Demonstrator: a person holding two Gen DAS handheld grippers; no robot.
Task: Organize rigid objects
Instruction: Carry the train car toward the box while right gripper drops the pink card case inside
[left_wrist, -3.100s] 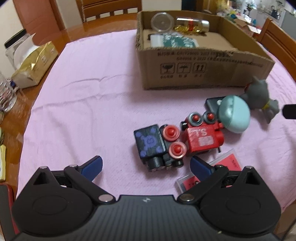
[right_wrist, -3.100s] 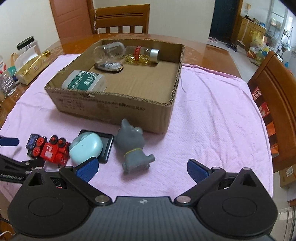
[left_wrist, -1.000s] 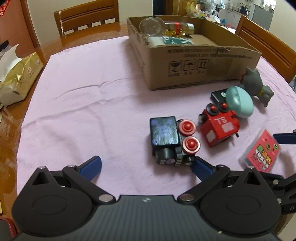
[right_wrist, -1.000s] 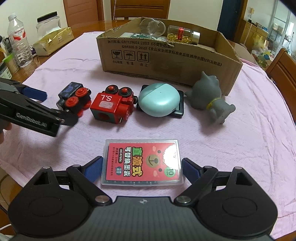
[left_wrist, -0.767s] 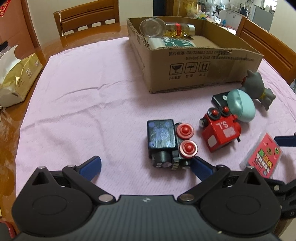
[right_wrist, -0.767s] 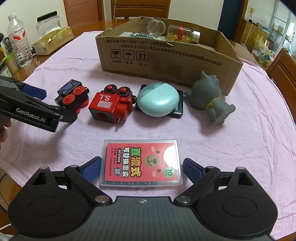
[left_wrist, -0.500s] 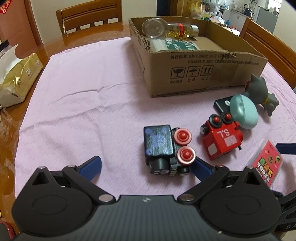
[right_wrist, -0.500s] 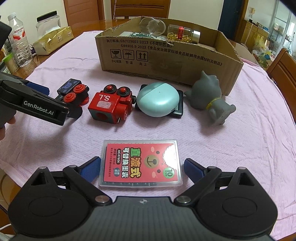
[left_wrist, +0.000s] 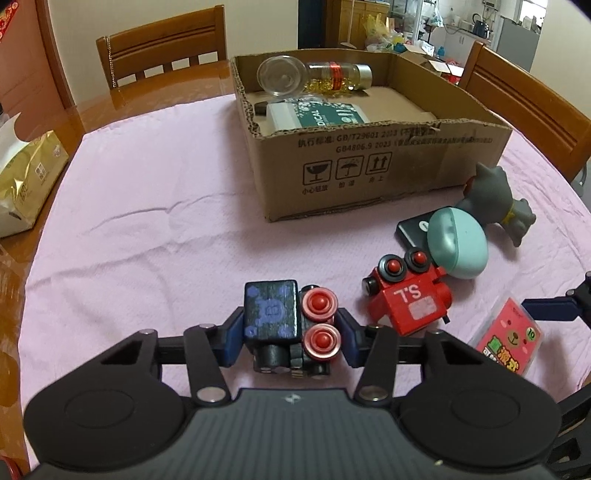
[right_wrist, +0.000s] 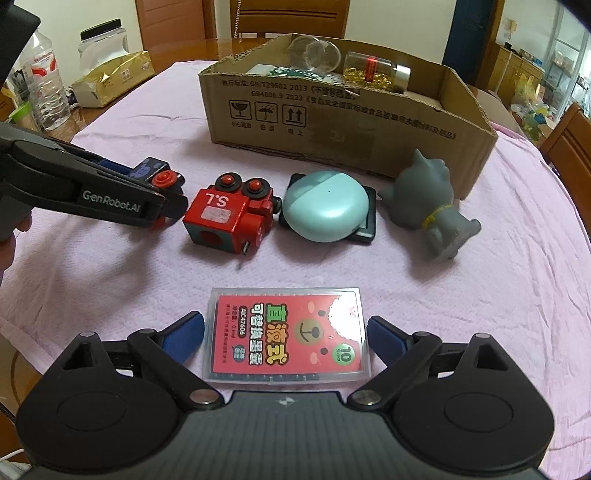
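left gripper (left_wrist: 290, 328) clamped on black train (left_wrist: 284, 325), on pink cloth (left_wrist: 155, 229) beside red train (left_wrist: 408, 304) | right gripper (right_wrist: 286, 332) jaws wide, straddling card case (right_wrist: 286, 334) | box (left_wrist: 369, 162) behind

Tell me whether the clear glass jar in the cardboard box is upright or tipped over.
Tipped over. The clear glass jar lies on its side inside the cardboard box, its round end facing the left wrist camera, beside the capsule bottle, also lying down.

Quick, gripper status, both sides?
Left gripper: shut on the black toy train car.
Right gripper: open, straddling the red card case.
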